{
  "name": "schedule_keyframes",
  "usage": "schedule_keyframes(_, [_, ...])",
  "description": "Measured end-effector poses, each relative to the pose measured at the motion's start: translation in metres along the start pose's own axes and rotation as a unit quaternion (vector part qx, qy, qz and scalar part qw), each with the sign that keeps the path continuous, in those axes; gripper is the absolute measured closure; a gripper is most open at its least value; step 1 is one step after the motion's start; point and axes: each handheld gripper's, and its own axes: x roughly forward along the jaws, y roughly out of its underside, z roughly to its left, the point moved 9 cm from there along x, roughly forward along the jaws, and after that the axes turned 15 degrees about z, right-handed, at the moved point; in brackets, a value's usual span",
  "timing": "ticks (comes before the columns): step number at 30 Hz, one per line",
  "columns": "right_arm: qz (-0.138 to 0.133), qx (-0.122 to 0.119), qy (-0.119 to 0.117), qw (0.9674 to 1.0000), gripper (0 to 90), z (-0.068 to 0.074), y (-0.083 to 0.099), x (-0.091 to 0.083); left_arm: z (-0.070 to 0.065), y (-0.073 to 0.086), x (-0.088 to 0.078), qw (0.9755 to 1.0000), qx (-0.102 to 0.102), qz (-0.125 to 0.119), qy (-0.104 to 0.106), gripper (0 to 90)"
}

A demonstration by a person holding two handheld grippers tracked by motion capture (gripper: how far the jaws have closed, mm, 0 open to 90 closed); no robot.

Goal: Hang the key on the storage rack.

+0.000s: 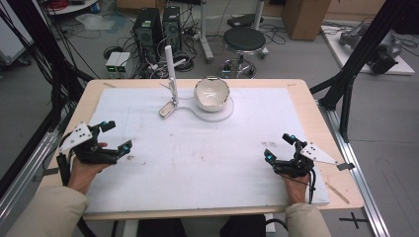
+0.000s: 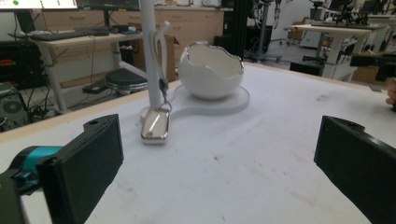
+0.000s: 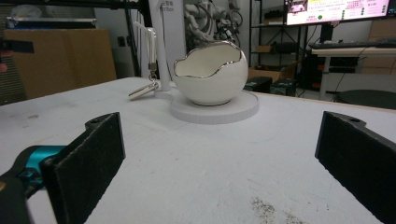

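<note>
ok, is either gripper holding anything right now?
No: in the high view the left gripper and right gripper sit open and empty near the table's front edge.

Open room: bare mat (image 1: 207, 148) between both grippers and the far edge
Obstacles: bowl (image 1: 212, 93) on disc (image 1: 225, 111), upright post (image 1: 170, 69), metal tag (image 1: 167, 109) beside them

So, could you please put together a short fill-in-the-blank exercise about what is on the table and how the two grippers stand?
1. The white bowl, with a jagged rim like a broken eggshell, stands on a round white ____.
2. The shiny metal tag hangs by a clip from a white upright ____.
3. The jaws of the left gripper and the right gripper are ____.
4. Inside the two grippers' jaws there is ____.

Missing words: base; post; open; nothing
</note>
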Motion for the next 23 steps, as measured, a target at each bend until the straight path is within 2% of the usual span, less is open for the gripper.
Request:
schedule_keyframes(2, [0.0, 0.002, -0.002, 1.0, 0.5, 0.0, 0.0, 0.0, -0.003, 0.01, -0.003, 0.9999, 0.005, -0.002, -0.013, 1.7])
schedule_keyframes(4, [-0.002, 0.001, -0.004, 1.0, 0.5, 0.0, 0.0, 0.0, -0.006, 0.019, -0.006, 0.9999, -0.008, -0.013, -0.007, 1.7])
schedule_keyframes(8, [0.0, 0.0, -0.002, 1.0, 0.5, 0.0, 0.0, 0.0, -0.011, 0.035, -0.01, 0.9997, -0.01, -0.018, -0.012, 1.7])
schedule_keyframes(11, [0.0, 0.002, -0.002, 1.0, 0.5, 0.0, 0.0, 0.0, -0.01, 0.04, -0.013, 0.9992, -0.017, -0.03, -0.021, 1.7])
schedule_keyframes(16, [-0.001, 0.002, -0.002, 1.0, 0.5, 0.0, 0.0, 0.0, -0.013, 0.046, -0.013, 0.9993, -0.017, -0.025, -0.021, 1.7])
schedule_keyframes(23, [0.0, 0.001, 0.002, 1.0, 0.5, 0.0, 0.0, 0.0, -0.014, 0.045, -0.018, 0.998, -0.01, -0.05, -0.039, 1.7])
